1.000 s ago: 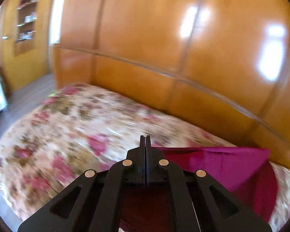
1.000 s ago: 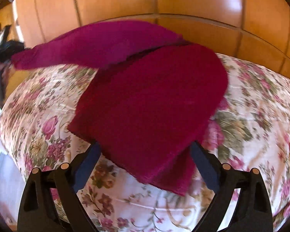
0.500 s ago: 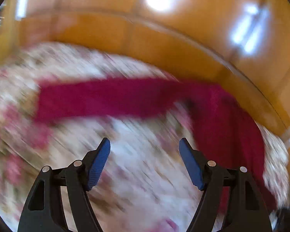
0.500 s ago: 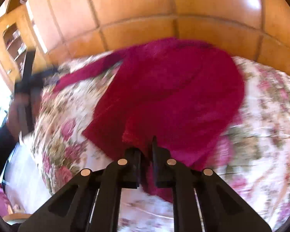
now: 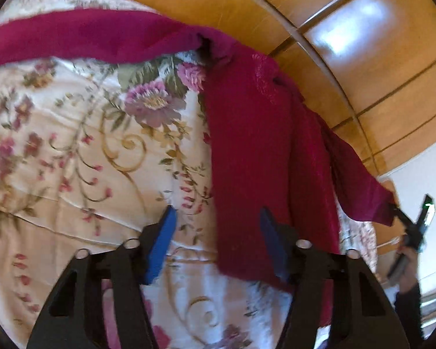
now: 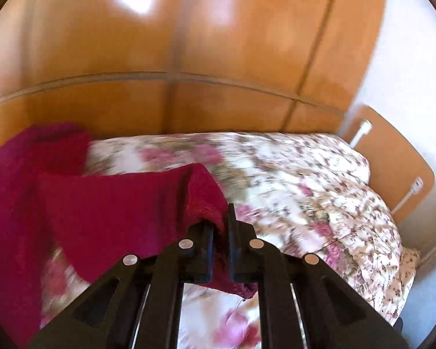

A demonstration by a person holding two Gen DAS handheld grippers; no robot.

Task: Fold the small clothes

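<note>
Crimson knit garment (image 5: 255, 145), half-lifted off bed

Left claw (image 5: 216, 232) half-open, closing; right claw (image 6: 220, 226) clamped.

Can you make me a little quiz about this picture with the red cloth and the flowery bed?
1. True or false: the right gripper is shut on the red cloth.
2. What does the cloth lie on?
3. What are the left gripper's jaws doing? A) open, pressing nothing B) clamped on the bedspread

Key:
1. True.
2. The flowery bedspread.
3. A; the cloth's edge sits between them, though they have just been closing.
</note>
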